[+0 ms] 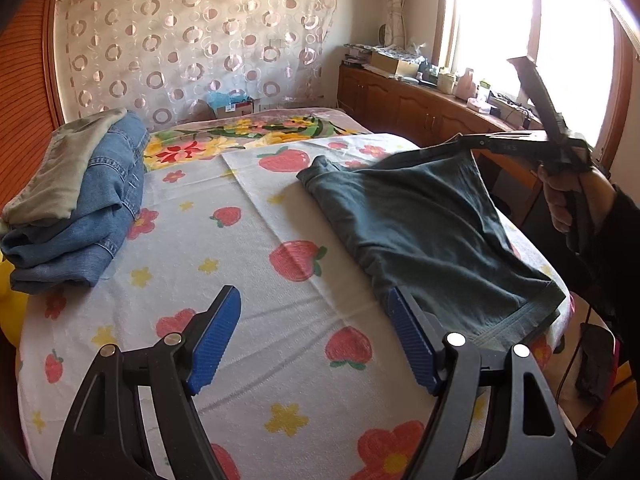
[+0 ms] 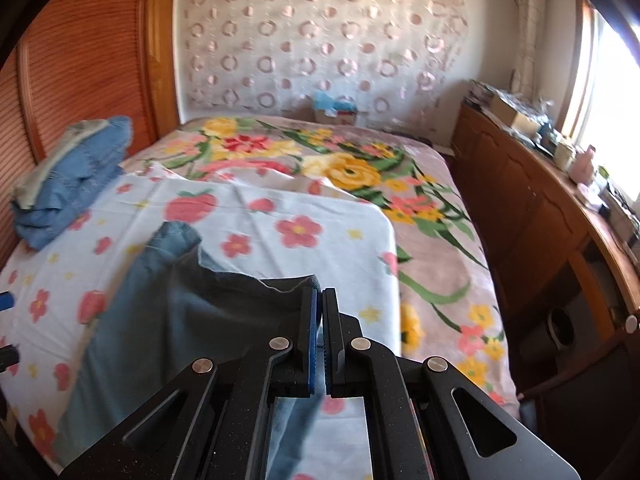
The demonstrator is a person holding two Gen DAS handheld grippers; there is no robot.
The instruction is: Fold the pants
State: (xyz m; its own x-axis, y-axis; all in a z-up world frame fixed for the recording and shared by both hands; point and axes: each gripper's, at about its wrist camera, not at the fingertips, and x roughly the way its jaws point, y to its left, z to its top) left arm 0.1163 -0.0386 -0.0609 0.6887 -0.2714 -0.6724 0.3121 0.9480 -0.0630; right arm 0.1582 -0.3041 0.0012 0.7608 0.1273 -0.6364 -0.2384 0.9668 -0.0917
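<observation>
Dark blue-green pants (image 1: 432, 232) lie on the strawberry-print sheet (image 1: 248, 264), right of centre in the left wrist view. My left gripper (image 1: 316, 340) is open and empty just above the sheet, its right finger beside the pants' near edge. My right gripper (image 1: 476, 142) is shut on the pants' far corner and holds it lifted. In the right wrist view, its jaws (image 2: 320, 312) pinch the cloth edge, and the pants (image 2: 168, 320) drape down to the left.
A stack of folded blue jeans with a grey-green garment on top (image 1: 76, 204) sits at the left of the bed (image 2: 68, 184). A floral blanket (image 2: 360, 172) covers the far bed. A wooden cabinet with clutter (image 1: 420, 96) runs along the right under the window.
</observation>
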